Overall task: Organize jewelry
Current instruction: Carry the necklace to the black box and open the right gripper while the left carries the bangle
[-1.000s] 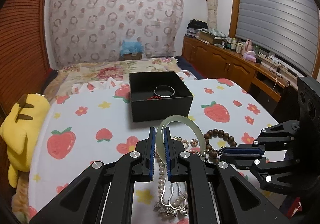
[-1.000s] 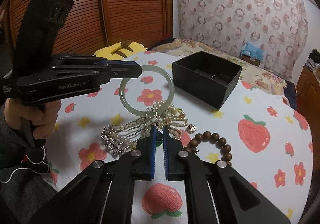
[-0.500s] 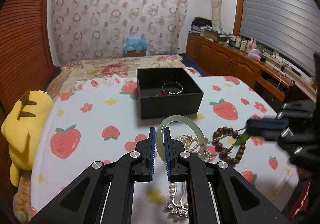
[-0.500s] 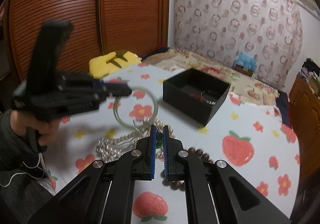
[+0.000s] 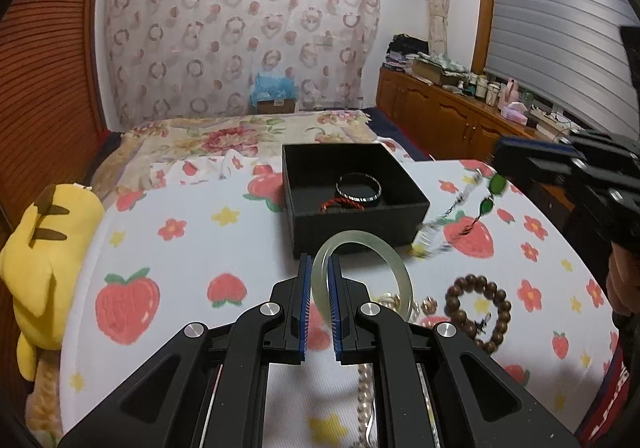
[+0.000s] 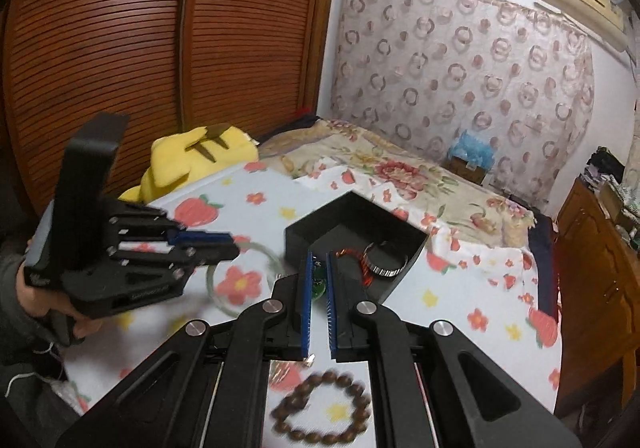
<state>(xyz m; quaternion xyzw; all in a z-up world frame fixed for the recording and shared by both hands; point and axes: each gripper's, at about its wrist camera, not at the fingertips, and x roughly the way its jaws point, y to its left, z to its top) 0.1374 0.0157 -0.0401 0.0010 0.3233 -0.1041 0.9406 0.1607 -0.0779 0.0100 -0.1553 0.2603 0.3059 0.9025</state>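
Observation:
My left gripper (image 5: 318, 268) is shut on a pale green jade bangle (image 5: 382, 252) and holds it above the table, just in front of the open black box (image 5: 396, 216). The box holds a silver bangle (image 5: 358, 189) and a red cord bracelet (image 5: 340, 203). My right gripper (image 6: 318, 268) is shut on a green-stone necklace (image 6: 318, 284); in the left wrist view its chain (image 5: 452, 216) hangs in the air right of the box. The right gripper sits near the box's corner (image 6: 296, 244). A brown bead bracelet (image 5: 500, 296) and pearls (image 5: 366, 400) lie on the strawberry cloth.
A yellow plush toy (image 5: 40, 248) lies at the table's left edge. A bed with a floral cover (image 5: 224, 136) is behind the table. Wooden cabinets (image 5: 452, 120) run along the right wall. Small gold pieces (image 5: 430, 303) lie by the bead bracelet.
My right gripper has lifted the green-stone necklace off the pile and carried it up toward the box. My left gripper has moved the jade bangle forward, closer to the box.

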